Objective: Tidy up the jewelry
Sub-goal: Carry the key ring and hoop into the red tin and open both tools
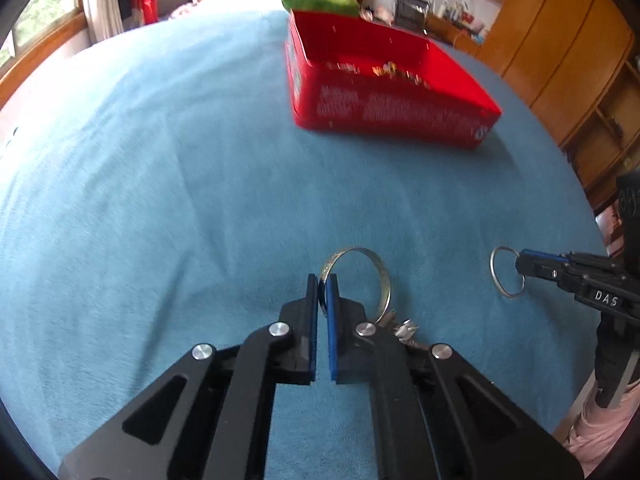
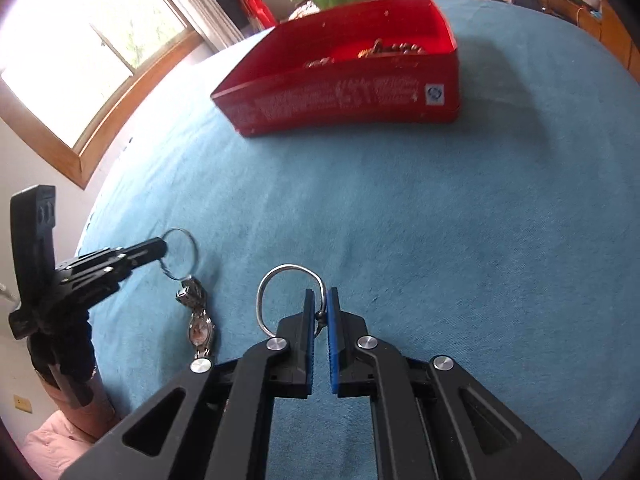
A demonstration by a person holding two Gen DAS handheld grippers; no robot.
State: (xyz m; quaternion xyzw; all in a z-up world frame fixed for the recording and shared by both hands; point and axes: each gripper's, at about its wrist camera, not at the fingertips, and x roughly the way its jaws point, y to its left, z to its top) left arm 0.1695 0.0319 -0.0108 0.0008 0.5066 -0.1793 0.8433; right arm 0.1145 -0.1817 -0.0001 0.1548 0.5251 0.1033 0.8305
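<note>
- Left hand-held gripper (image 1: 323, 286): pads pinching the rim of a silver bangle (image 1: 362, 276), ring upright above the blue bedspread (image 1: 160, 200).
- Right hand-held gripper (image 2: 321, 304): pads pinching a thin silver bracelet (image 2: 280, 280).
- Wristwatch (image 2: 199, 322): lying on the bedspread, just below the bangle.
- Red box (image 2: 344, 96): open, farther back on the bed, jewelry pieces inside.

Daylight from blown-out window (image 2: 80, 56), soft shadows, slight motion blur, fisheye-bent edges
</note>
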